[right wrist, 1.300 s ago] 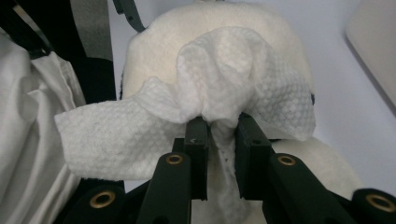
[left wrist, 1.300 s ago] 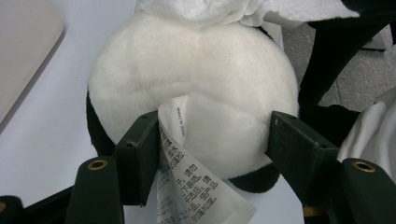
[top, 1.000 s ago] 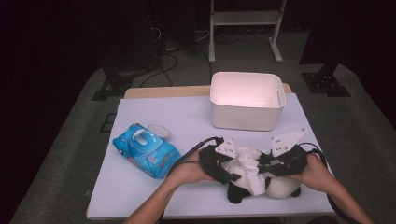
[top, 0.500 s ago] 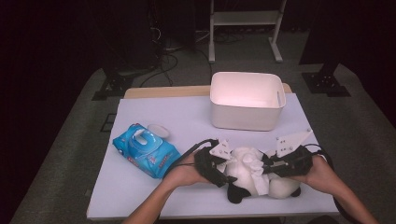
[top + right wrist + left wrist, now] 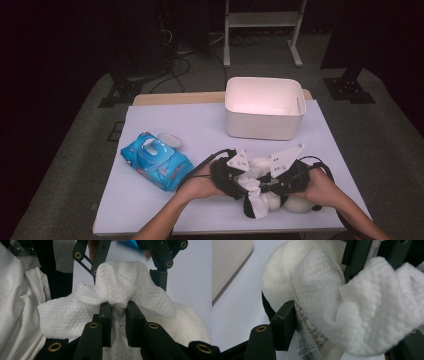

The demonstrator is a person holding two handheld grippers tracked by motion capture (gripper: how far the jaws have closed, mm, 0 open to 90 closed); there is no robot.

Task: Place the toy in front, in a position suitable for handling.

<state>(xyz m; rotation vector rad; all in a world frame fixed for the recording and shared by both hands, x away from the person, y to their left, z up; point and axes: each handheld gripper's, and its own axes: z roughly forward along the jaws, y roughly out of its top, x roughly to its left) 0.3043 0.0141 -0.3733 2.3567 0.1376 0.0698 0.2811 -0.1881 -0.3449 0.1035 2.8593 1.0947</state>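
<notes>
A black and white plush toy [image 5: 300,204] lies near the table's front edge. My left gripper [image 5: 239,181] comes at it from the left and is shut on the toy; in the left gripper view its jaws [image 5: 347,322] straddle the white plush [image 5: 279,277] and its printed label [image 5: 309,332]. My right gripper [image 5: 262,186] reaches in from the right, shut on a white wet wipe [image 5: 248,179]. In the right gripper view my right gripper [image 5: 117,307] pinches the wipe [image 5: 120,282], which bunches up against the toy between the left gripper's jaws.
A blue pack of wet wipes [image 5: 155,162] with its lid flipped open lies left of the hands. A white plastic bin [image 5: 265,107] stands at the back of the white table [image 5: 175,120]. Dark floor, cables and a stand lie beyond.
My right gripper has shifted left with the wipe, closing on the left gripper over the toy. The left hand has stayed put.
</notes>
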